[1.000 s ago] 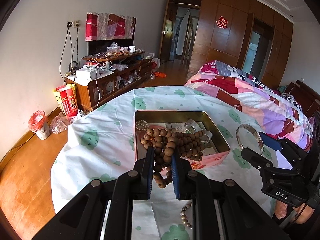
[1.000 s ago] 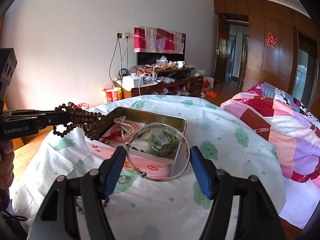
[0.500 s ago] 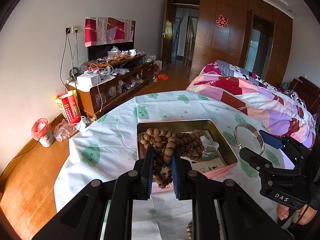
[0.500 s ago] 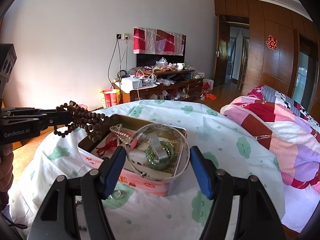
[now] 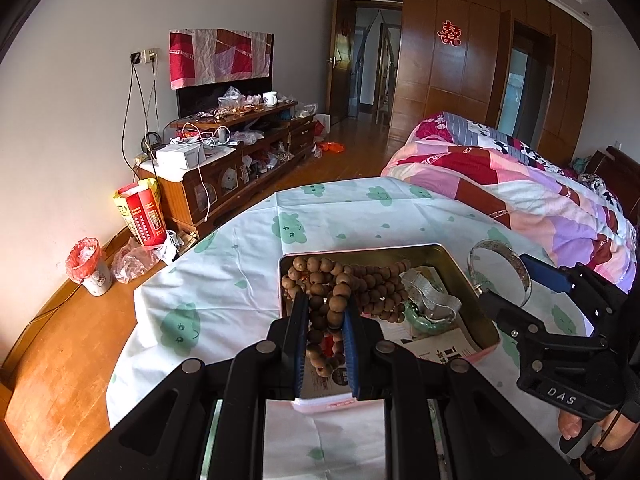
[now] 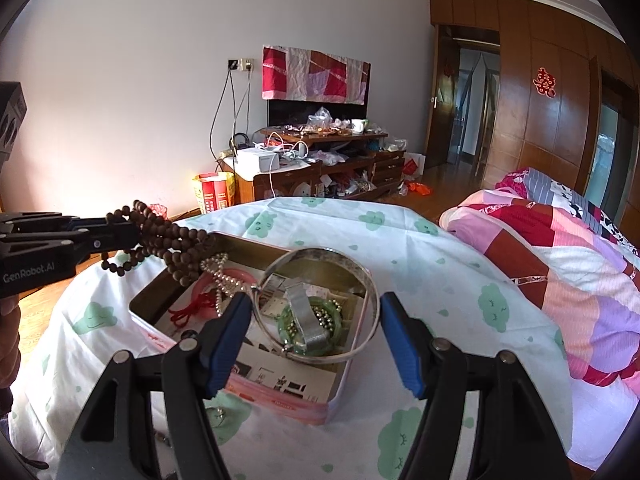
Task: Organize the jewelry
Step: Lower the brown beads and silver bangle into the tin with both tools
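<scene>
- Biggest thing here is the surface (image 5: 240, 264), round-ish, covered in a white cloth with green cloud faces. A bed (image 6: 560, 248) with a pink, red and purple patchwork quilt sits right behind it on the right.
- Back by the wall there's a cluttered wooden TV cabinet (image 6: 320, 172) with cables and a white box on top, and a red-and-yellow carton (image 5: 140, 212) on the floor beside it. A little bin with a red bag (image 5: 86, 266) stands further left on the wood floor.
- The pink jewelry tin (image 6: 280, 384) sits open on the surface, gold inside, with printed paper lining the bottom.
- Left gripper (image 5: 325, 320) has its jaws clamped on a bunch of brown wooden prayer beads (image 5: 344, 284). The strand hangs above the tin's left end and drapes across its rim, so it blocks most of that corner in the left wrist view.
- Right gripper (image 6: 314, 332) holds a silver bangle (image 6: 320, 304) across its wide-set jaws, right over the tin, with both blue pads against the ring. Looking through the ring you see what's inside the tin.
- In the tin: a green jade bangle (image 6: 308, 328) with a folded silvery strap (image 6: 304, 316) lying over it, a pearl strand (image 6: 220, 276), and a red tassel cord (image 6: 192, 312) toward the left side.
</scene>
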A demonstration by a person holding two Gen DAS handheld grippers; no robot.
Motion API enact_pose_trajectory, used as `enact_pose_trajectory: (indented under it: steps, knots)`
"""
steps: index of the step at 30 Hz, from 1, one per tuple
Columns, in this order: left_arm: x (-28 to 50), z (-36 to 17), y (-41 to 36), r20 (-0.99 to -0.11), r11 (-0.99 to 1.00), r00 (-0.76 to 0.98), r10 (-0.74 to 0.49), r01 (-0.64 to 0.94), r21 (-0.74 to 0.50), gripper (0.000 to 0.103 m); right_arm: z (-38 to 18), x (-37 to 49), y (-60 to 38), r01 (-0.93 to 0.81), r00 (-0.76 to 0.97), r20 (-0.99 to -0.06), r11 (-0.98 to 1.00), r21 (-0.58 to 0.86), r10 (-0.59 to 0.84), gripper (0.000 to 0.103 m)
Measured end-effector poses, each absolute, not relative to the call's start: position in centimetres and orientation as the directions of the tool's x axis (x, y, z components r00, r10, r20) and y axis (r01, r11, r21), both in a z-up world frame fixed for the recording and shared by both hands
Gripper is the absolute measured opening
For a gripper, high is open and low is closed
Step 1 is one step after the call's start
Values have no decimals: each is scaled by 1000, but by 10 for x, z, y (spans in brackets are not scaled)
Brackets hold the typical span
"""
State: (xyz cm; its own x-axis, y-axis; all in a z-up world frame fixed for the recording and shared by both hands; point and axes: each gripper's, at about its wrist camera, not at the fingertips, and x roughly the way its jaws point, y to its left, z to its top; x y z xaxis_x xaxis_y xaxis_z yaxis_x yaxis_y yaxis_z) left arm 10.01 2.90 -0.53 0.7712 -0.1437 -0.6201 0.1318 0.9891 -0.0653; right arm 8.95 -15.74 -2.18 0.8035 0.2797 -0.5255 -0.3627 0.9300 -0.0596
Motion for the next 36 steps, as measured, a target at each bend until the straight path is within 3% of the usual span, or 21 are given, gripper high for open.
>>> enact_pose_trajectory:
  steps: [36]
  knots:
    - [132, -40, 19, -686, 993, 720, -105, 117, -29, 16, -51, 112, -120, -409, 763, -586, 905, -113, 272, 69]
